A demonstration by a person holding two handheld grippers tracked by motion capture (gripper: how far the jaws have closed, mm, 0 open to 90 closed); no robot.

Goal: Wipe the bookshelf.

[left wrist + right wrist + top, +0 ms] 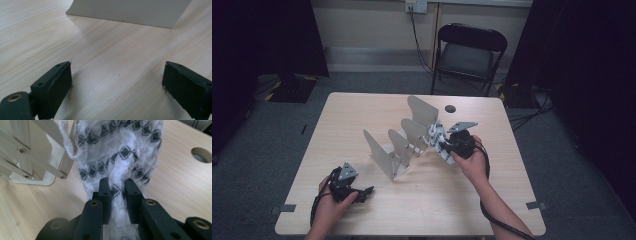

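A white knitted cloth with black diamond patterns [117, 150] hangs bunched between the jaws of my right gripper [117, 183], which is shut on it. From the high view, my right gripper [439, 141] holds the cloth [435, 133] just above the table, against the right side of a grey metal rack [404, 142] made of several upright plates. The rack's riveted bars and plates [32, 152] stand just left of the cloth. My left gripper [367, 192] rests near the table's front left, open with nothing between its jaws [117, 72], facing the rack's nearest plate [130, 11].
The light wooden table [362, 112] has a round cable hole [450, 108] behind the rack, also near the cloth [201, 154]. A black folding chair [467, 50] stands beyond the far edge. Tape marks sit at the table's front corners.
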